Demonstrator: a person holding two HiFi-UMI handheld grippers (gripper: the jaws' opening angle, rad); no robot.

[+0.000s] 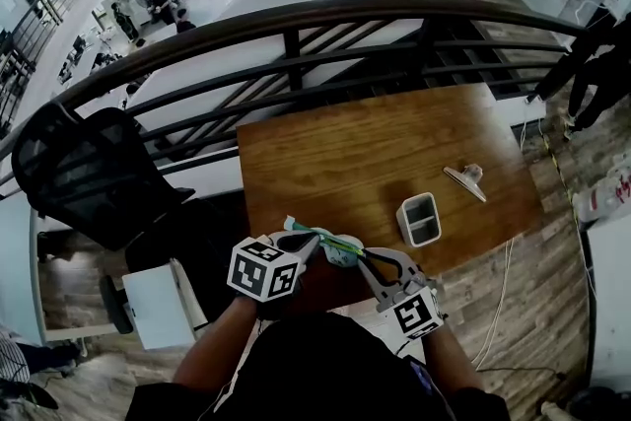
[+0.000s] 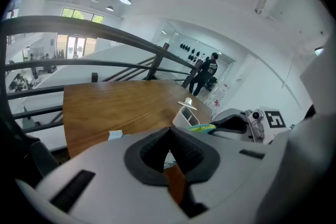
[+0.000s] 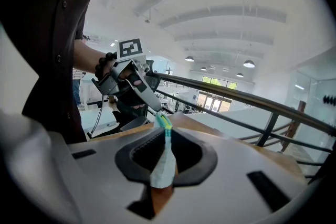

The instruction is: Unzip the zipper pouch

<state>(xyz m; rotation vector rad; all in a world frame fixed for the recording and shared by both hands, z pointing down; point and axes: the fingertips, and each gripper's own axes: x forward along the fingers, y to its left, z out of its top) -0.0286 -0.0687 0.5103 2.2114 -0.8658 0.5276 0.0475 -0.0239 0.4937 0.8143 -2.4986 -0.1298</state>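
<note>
Both grippers hold the zipper pouch [image 1: 335, 251] in the air over the near edge of the wooden table [image 1: 345, 153]. It is pale, with a green zipper [image 3: 164, 122] along the top. My left gripper [image 1: 299, 237] is shut on the zipper's left end; in the right gripper view its tips [image 3: 156, 110] pinch the green strip. My right gripper [image 1: 360, 256] is shut on the pouch's other end, and pale fabric [image 3: 164, 165] is squeezed between its pads. In the left gripper view the jaws [image 2: 169, 140] meet, and the pouch's green tip [image 2: 202, 127] shows beside the right gripper [image 2: 220, 124].
A white two-compartment holder [image 1: 419, 219] stands on the table to the right of the grippers. A flat metal clip [image 1: 465, 177] lies beyond it. A dark railing [image 1: 296, 25] runs behind the table. A black mesh chair [image 1: 89, 173] stands at the left.
</note>
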